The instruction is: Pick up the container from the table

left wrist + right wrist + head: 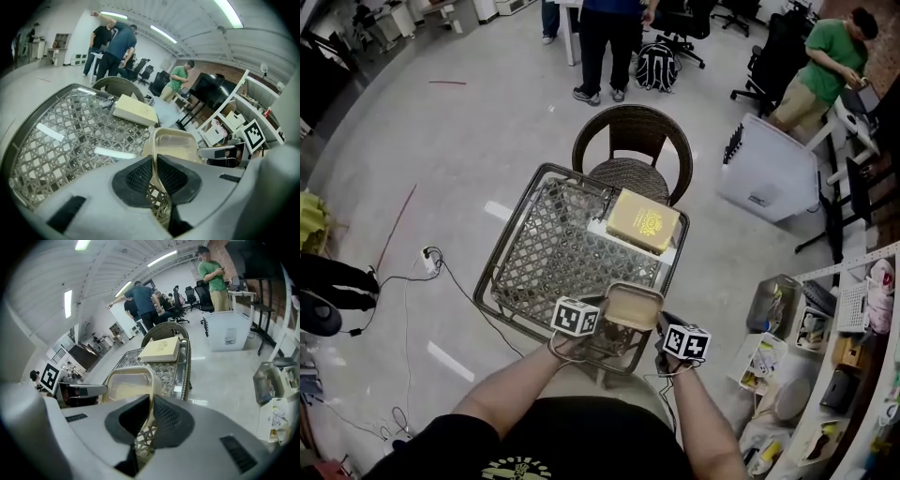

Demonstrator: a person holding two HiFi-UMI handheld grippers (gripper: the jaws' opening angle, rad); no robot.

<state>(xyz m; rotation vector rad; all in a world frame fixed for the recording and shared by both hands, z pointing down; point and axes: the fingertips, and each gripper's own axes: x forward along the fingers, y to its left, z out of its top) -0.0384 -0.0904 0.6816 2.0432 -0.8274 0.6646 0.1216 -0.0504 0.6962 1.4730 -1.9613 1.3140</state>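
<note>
1. Clearly, both tools grip the same thing: the beige plastic container (pixel 635 306) sits between them at the near edge of the wicker table (pixel 546 255).
2. In the left gripper view, the left gripper (pixel 154 177) has its jaws almost together. Only the thin wall of the container (pixel 176 143) is between the black pads, so they pinch this wall firmly.
3. In the right gripper view, the right gripper (pixel 149 420) does the same on the opposite side. Its jaws are closed on the rim of the container (pixel 129 383), with a narrow gap filled by the rim.
4. From the head view, the left gripper (pixel 605 319) is at the container's left side and the right gripper (pixel 660 325) at its right side, both over the table's near edge.
5. I cannot tell if the container's bottom touches the table's lattice top.
6. At the table's far right part lies a flat yellow box (pixel 643 219), well apart from the container.
7. Just beyond the table's far edge stands a wicker chair (pixel 633 141).
</note>
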